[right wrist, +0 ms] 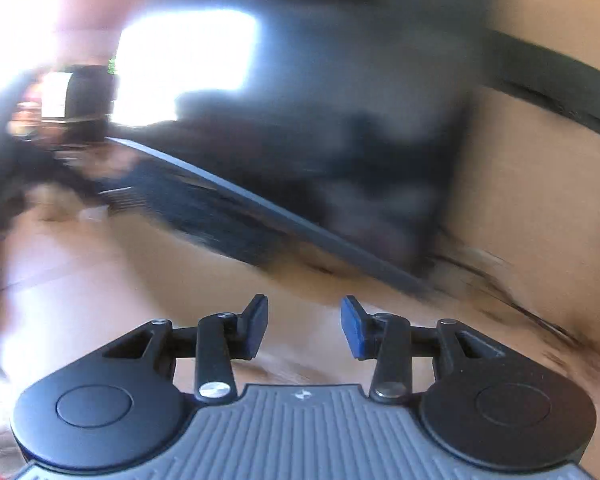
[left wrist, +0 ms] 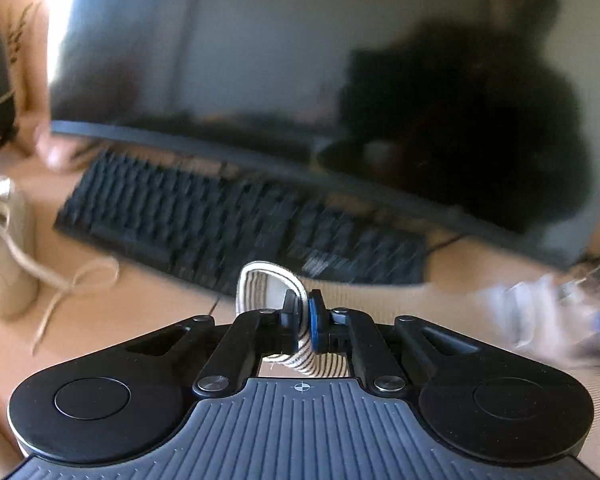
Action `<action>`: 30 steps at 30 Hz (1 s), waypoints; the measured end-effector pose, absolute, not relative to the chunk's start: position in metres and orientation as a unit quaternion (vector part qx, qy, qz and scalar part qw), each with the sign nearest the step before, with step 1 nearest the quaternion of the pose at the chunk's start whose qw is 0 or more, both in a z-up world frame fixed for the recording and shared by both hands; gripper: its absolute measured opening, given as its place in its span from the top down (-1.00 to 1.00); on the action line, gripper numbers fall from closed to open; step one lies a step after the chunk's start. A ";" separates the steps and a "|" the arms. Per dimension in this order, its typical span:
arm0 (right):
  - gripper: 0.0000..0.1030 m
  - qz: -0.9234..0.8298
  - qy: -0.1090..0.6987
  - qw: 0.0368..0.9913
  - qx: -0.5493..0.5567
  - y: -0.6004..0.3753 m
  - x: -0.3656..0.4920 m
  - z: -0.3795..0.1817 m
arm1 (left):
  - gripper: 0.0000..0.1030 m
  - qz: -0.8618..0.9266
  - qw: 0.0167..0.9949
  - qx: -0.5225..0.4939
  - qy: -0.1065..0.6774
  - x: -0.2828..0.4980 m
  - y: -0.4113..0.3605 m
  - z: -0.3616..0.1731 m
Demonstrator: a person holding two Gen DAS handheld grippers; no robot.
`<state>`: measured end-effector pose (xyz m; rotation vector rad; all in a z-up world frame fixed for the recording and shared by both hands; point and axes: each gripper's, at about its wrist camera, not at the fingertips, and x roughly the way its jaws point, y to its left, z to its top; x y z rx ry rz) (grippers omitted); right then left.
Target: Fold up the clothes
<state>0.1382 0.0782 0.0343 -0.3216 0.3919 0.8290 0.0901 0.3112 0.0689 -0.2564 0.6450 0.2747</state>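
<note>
Striped cloth (left wrist: pixel 260 284) pinched in left claw (left wrist: pixel 303 312), above keyboard (left wrist: pixel 220 220).

Tan desk (left wrist: pixel 148 292), black keyboard (left wrist: pixel 220 224), dark monitor (left wrist: pixel 204 52).

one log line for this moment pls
left tongs: shut on striped cream knit garment | right tongs: open, empty | behind: black keyboard on tan desk

A tan desk (left wrist: pixel 148 292) carries a black keyboard (left wrist: pixel 220 224), a monitor base and a beige drawstring bag (left wrist: pixel 4 256).
</note>
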 end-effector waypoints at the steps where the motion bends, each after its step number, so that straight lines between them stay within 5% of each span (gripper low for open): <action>1: 0.21 0.426 0.178 0.873 -0.158 0.100 0.129 0.033 | 0.89 0.127 0.935 -0.122 0.307 0.088 0.308 0.080; 9: 0.18 0.445 0.065 0.873 -0.190 0.198 0.087 0.037 | 0.88 0.045 0.953 -0.104 0.280 0.078 0.271 0.127; 11: 0.87 0.425 0.070 0.884 -0.181 0.191 0.095 0.046 | 0.86 0.020 0.957 -0.093 0.274 0.080 0.259 0.129; 12: 0.87 0.412 0.076 0.891 -0.174 0.185 0.101 0.051 | 0.78 0.014 0.960 -0.085 0.268 0.081 0.252 0.131; 14: 0.87 0.381 0.088 0.908 -0.153 0.163 0.119 0.062 | 0.22 0.009 0.966 -0.064 0.251 0.085 0.238 0.133; 16: 0.88 0.344 0.107 0.925 -0.124 0.124 0.138 0.070 | -0.05 -0.002 0.969 -0.058 0.239 0.091 0.228 0.134; 24: 0.88 0.210 0.152 0.965 0.033 -0.046 0.189 0.099 | -0.35 -0.082 0.953 -0.075 0.282 0.131 0.174 0.095; 30: 0.88 0.178 0.204 0.958 0.092 -0.111 0.219 0.061 | -0.58 -0.125 0.931 -0.070 0.336 0.157 0.125 0.052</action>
